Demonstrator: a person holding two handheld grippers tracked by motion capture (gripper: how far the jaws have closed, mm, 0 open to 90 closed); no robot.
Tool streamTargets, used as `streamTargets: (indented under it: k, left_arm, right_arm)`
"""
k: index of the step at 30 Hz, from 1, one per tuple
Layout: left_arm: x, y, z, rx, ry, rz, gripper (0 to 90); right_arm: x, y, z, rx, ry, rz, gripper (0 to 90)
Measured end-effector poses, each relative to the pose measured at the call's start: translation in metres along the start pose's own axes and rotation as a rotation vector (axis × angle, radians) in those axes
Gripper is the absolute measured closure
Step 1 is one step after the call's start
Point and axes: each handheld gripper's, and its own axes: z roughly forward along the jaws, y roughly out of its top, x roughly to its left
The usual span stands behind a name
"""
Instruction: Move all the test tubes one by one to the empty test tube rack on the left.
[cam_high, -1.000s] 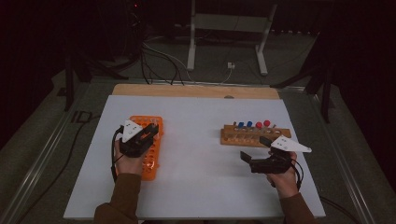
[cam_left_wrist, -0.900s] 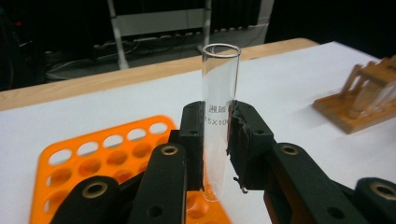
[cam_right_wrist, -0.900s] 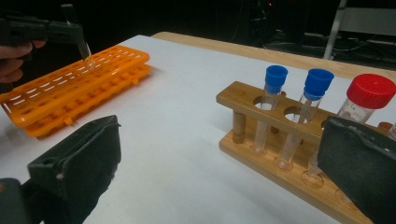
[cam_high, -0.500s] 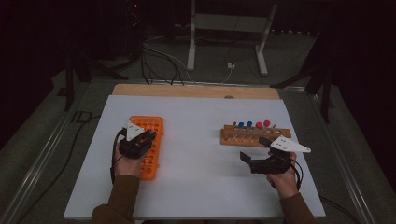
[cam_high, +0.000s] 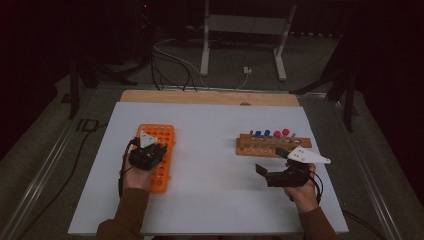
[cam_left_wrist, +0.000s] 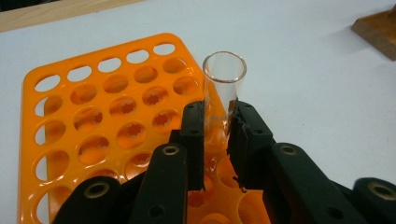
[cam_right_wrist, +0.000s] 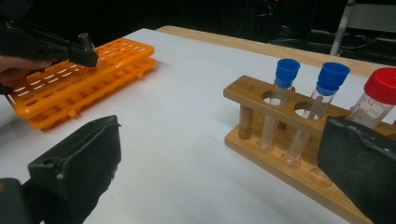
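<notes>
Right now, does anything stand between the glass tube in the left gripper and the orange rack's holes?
Nothing visible does. The left gripper holds the open glass tube upright just above the orange rack, whose nearby holes look empty.

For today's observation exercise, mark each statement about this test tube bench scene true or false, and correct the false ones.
1. The left gripper is shut on a clear uncapped glass test tube. True.
2. The tube is held over the orange plastic rack with round holes. True.
3. The right gripper clamps a blue-capped tube. False: its jaws stand wide apart with nothing between them.
4. The wooden rack holds only red-capped tubes. False: two blue-capped tubes stand in it beside a red-capped tube.
5. The orange rack lies on the white table top. True.
</notes>
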Motion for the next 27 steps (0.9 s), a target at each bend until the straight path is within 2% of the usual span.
streamTargets:
  k: [4,9,17,20,23,24,25,26,27]
  left_arm:
    - [-0.003,0.001,0.003,0.027,0.015,0.019,77.2]
    - [-0.004,0.001,0.004,0.049,0.019,0.022,77.2]
    - [-0.002,0.000,0.003,0.044,0.011,-0.009,75.7]
    - [-0.002,-0.001,0.000,0.029,0.010,-0.023,70.7]
    - [-0.001,-0.005,-0.008,-0.025,-0.016,-0.050,65.8]
    - [-0.001,-0.005,-0.008,-0.025,-0.016,-0.050,63.9]
    - [-0.001,-0.006,-0.010,-0.044,-0.023,-0.056,61.7]
    - [0.000,-0.009,-0.015,-0.086,-0.052,-0.077,60.8]
    - [0.001,-0.011,-0.017,-0.105,-0.067,-0.086,60.3]
  right_arm:
    - [0.001,0.000,0.000,0.002,0.000,0.000,0.1]
    - [0.000,0.000,0.000,0.000,0.001,0.000,0.1]
    - [0.000,0.000,-0.001,0.000,0.002,0.001,0.1]
    - [-0.001,0.000,-0.001,0.000,0.002,0.005,0.1]
    - [-0.001,0.000,-0.001,-0.003,0.000,0.008,0.1]
    - [-0.001,0.000,-0.001,-0.003,0.000,0.008,0.1]
    - [-0.002,0.000,-0.001,-0.004,0.000,0.007,0.1]
    - [-0.002,0.000,-0.001,-0.003,0.000,0.007,0.1]
    - [-0.002,0.000,-0.001,-0.003,0.000,0.007,0.1]
